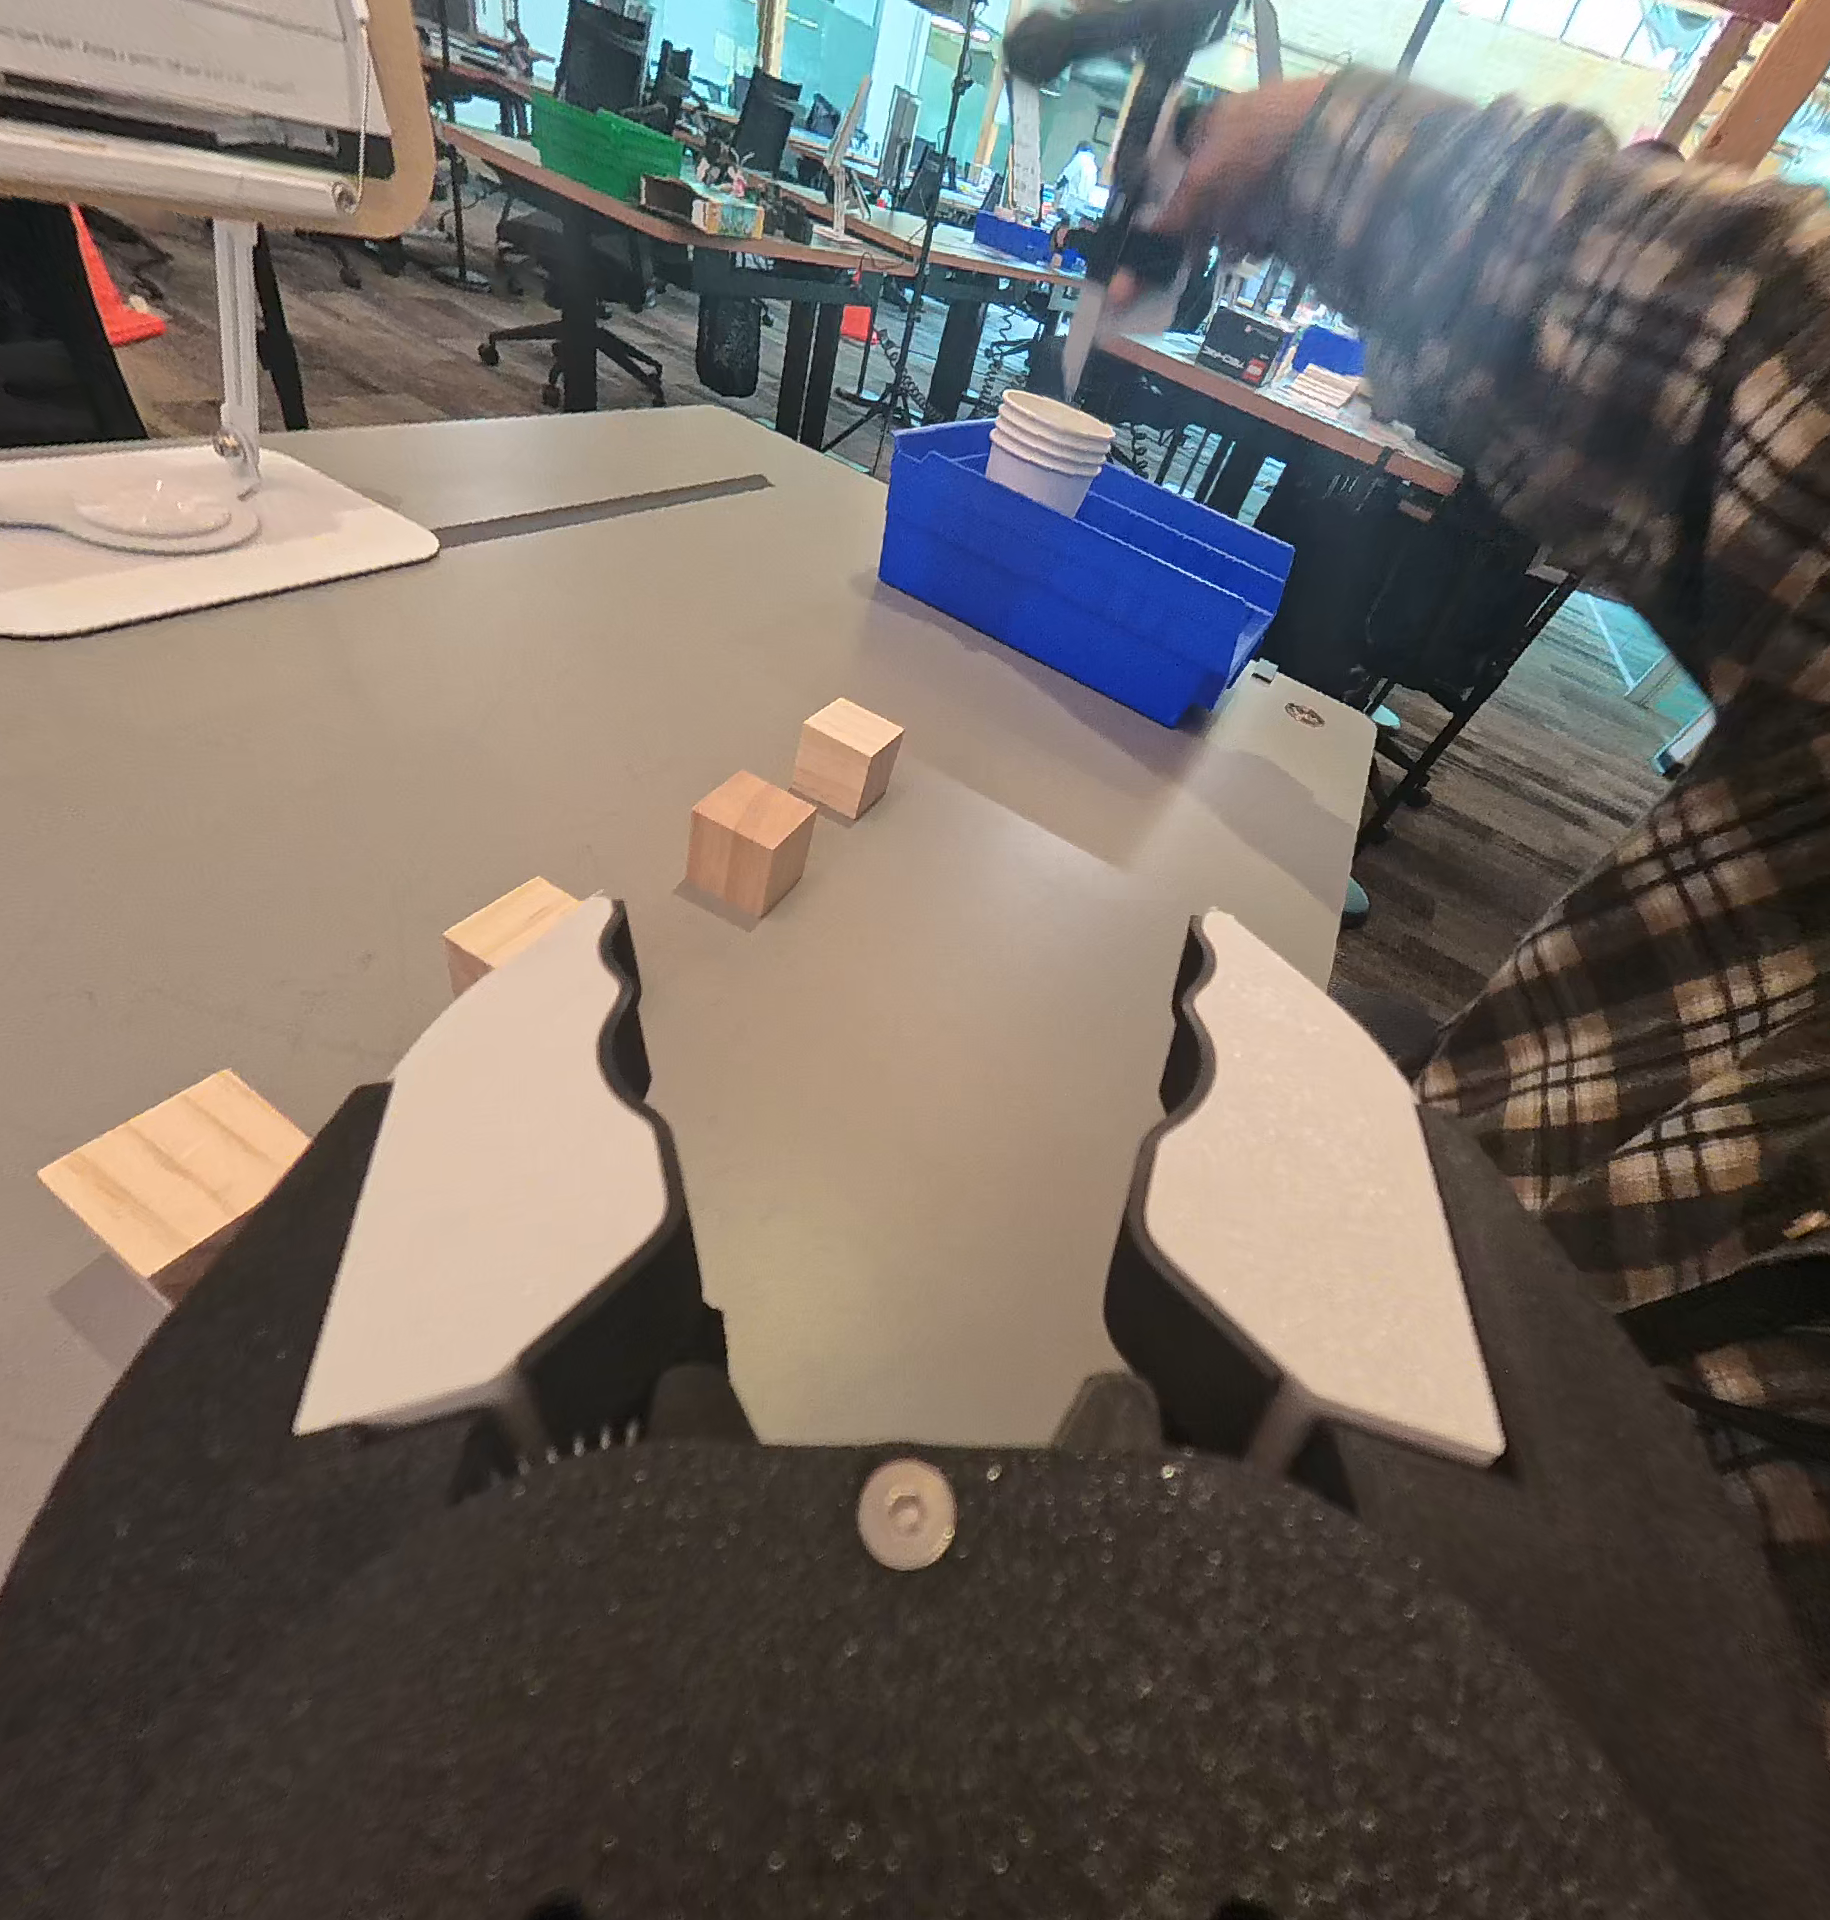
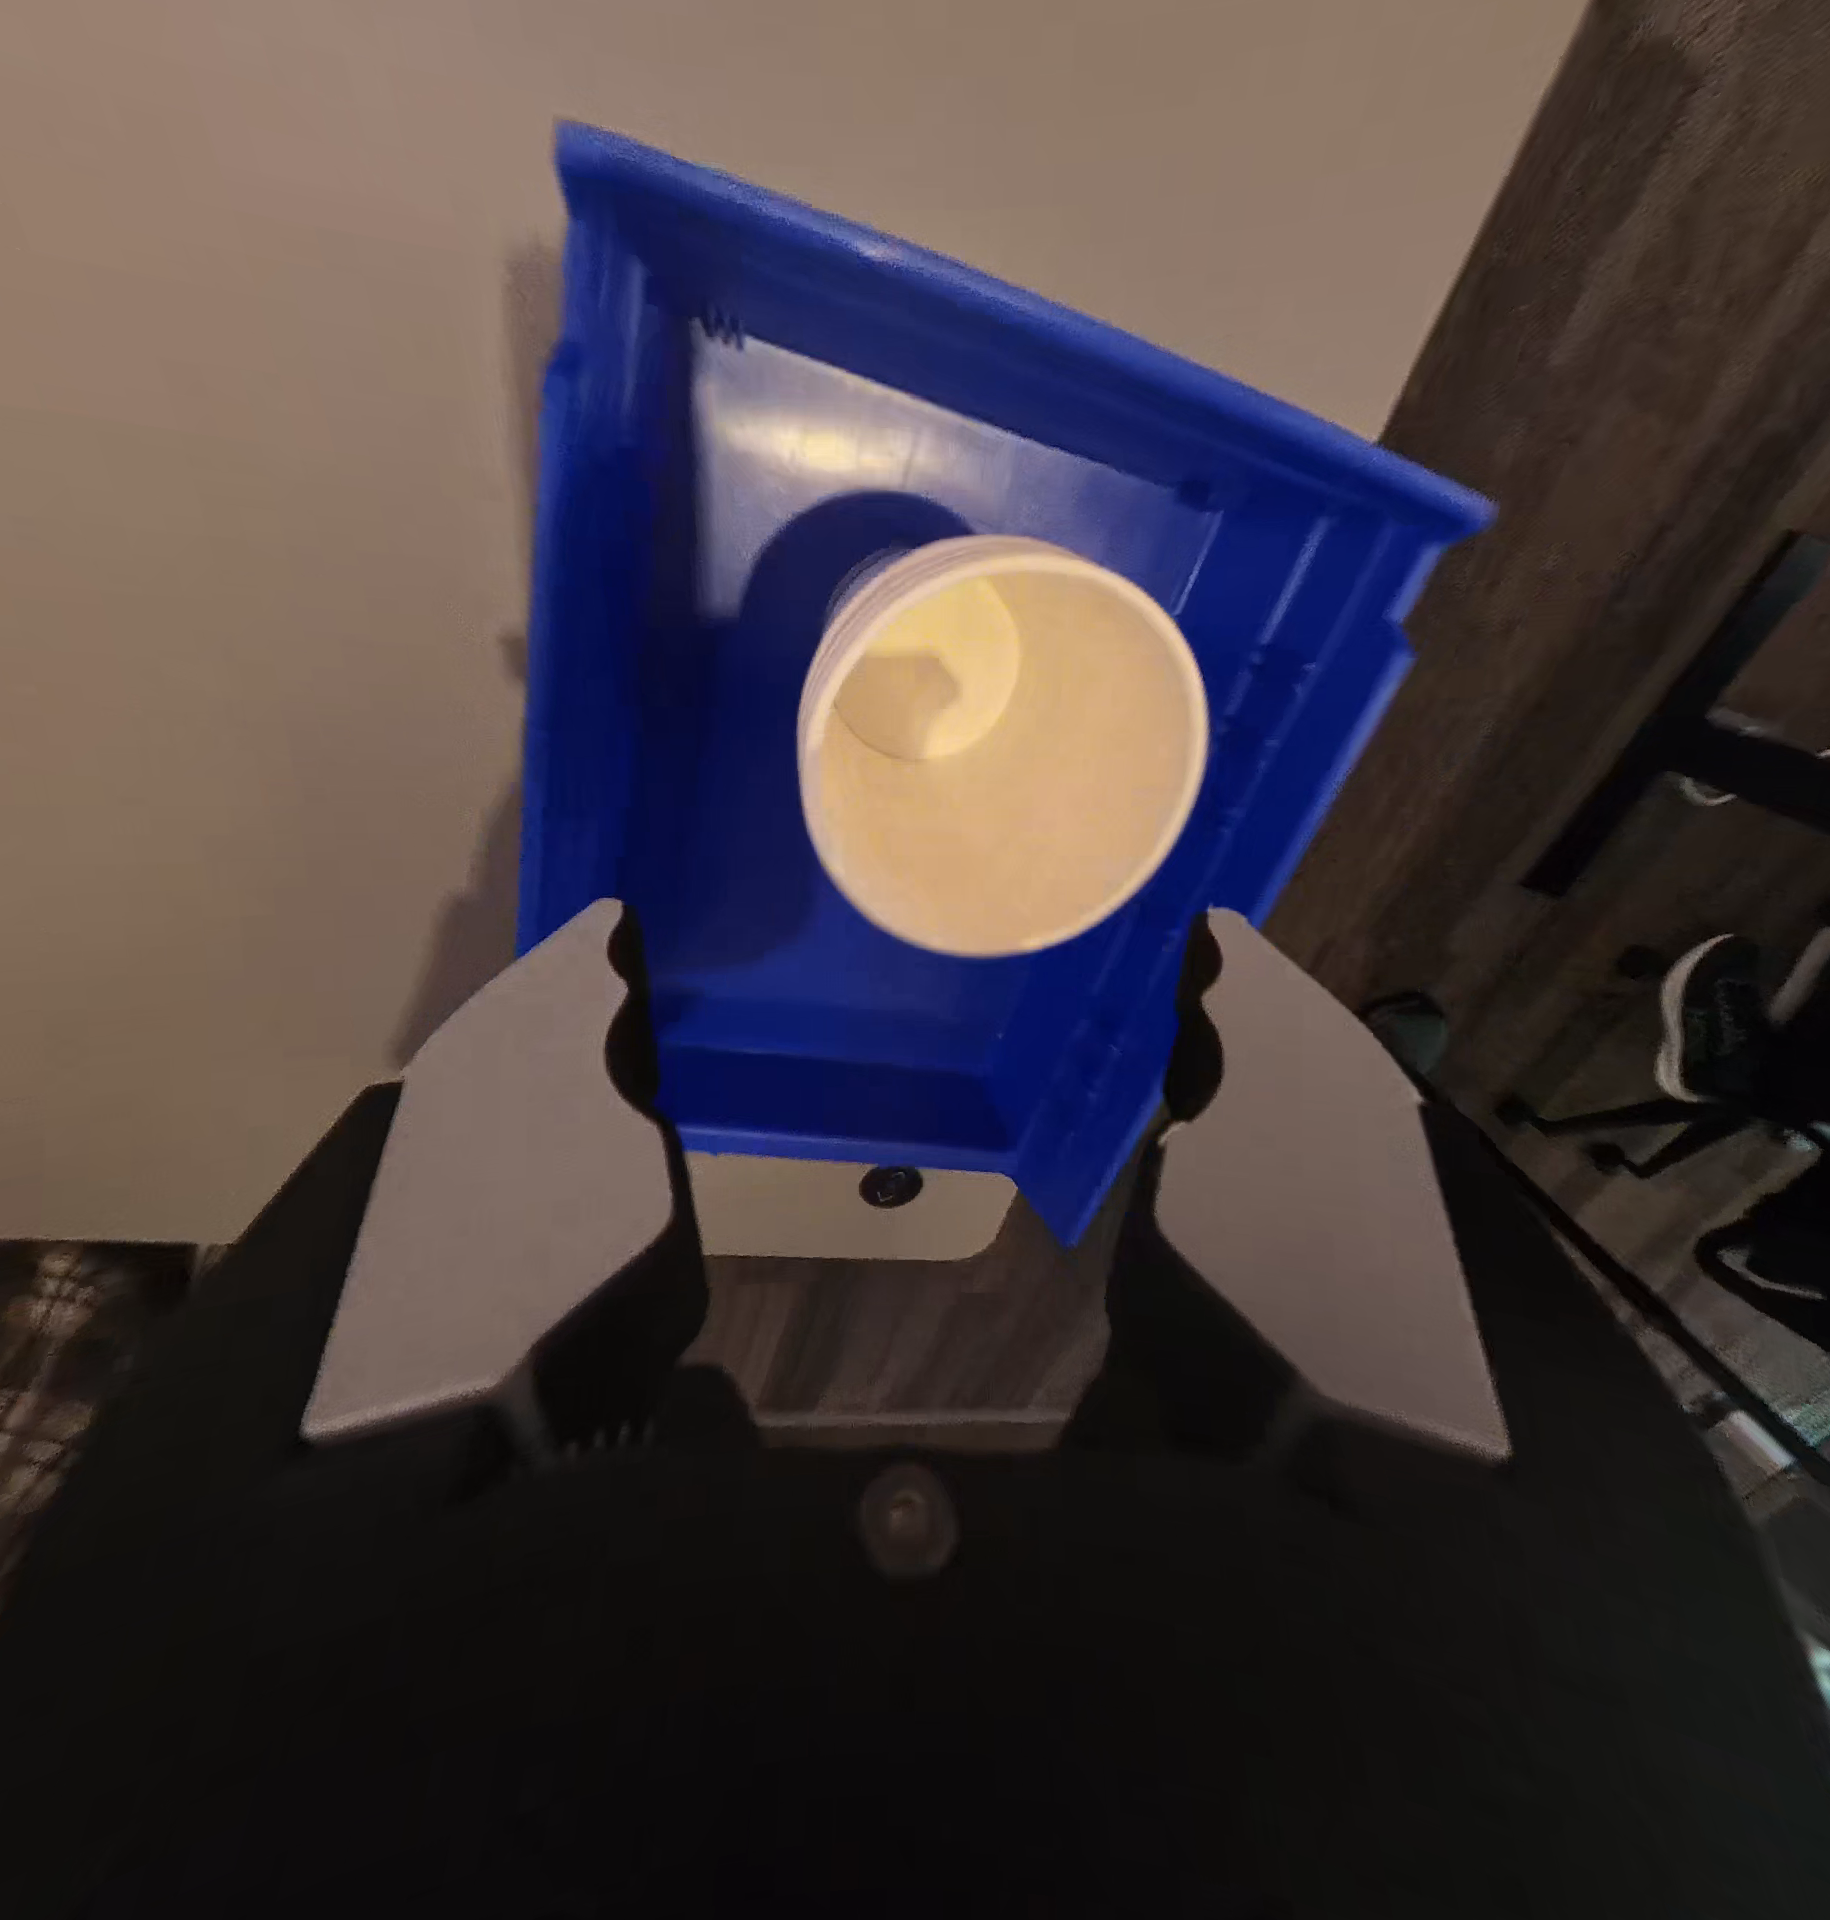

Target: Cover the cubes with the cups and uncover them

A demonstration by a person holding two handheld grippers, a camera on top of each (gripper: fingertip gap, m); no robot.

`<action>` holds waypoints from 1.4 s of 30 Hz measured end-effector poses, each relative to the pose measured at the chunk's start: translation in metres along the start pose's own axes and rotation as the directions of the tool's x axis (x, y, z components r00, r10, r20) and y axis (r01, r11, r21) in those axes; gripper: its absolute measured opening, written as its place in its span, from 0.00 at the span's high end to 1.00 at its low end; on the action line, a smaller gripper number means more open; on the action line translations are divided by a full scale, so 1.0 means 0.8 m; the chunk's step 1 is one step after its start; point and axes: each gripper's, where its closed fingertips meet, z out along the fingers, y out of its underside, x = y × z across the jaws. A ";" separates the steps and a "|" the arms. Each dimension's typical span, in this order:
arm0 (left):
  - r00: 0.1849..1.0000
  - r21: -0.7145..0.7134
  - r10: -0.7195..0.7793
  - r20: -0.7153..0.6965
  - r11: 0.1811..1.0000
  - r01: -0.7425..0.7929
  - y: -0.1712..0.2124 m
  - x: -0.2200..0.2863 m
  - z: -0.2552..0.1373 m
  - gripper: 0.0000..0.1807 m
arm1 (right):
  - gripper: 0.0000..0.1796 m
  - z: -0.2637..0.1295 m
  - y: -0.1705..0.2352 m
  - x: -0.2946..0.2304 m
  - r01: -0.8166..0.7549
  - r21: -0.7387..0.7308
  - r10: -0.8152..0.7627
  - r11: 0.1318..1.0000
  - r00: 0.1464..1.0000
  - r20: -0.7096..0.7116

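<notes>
Cups point(image 2: 1004, 748): a nested stack, mouth up, standing in the blue bin point(image 2: 620, 644) at the far right corner of the surface point(image 1: 578, 644). None is out yet.

Cubes: four wooden ones in a loose diagonal row on the grey surface, all bare. Farthest cube point(image 1: 846, 756) sits near the bin; the next cube point(image 1: 750, 842) is just beside it; a third cube point(image 1: 500, 930) is partly hidden behind my left finger; the nearest cube point(image 1: 168, 1179) is at the left edge of the left wrist view.

Judgement: I am at the first pick, with no cube covered yet.

Risks from here:
- The cups are nested tightly, so pinching the rim may lift two or more, or the whole stack.
- A hard squeeze would crush the paper wall.
- The stack stands free in the bin; a glancing finger could tip it.
- The right view is blurred, so the alignment is hard to judge.

Right gripper point(image 2: 911, 971): above the bin, pointing steeply down into it, fingers spread wide, nothing between them. The cup mouth lies ahead of the tips and is not yet between them. The plaid sleeve point(image 1: 1576, 343) reaches across over the bin.

Left gripper point(image 1: 906, 966): low over the near surface, aimed along the cube row, fingers wide apart and empty.
</notes>
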 end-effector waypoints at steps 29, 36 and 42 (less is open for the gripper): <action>0.998 0.011 0.066 -0.012 0.998 -0.066 -0.014 0.031 -0.019 0.46 | 0.53 -0.017 0.004 -0.393 0.796 0.565 -0.923 0.218 0.355 -0.145; 0.998 0.003 0.060 -0.004 0.998 -0.060 -0.011 0.025 -0.018 0.46 | 0.58 0.058 -0.022 -0.437 0.912 0.399 -0.983 0.099 0.151 -0.101; 0.999 0.006 0.048 0.006 0.999 -0.048 -0.011 0.016 -0.020 0.46 | 0.61 0.098 -0.031 -0.454 0.944 0.320 -0.994 0.083 0.099 -0.034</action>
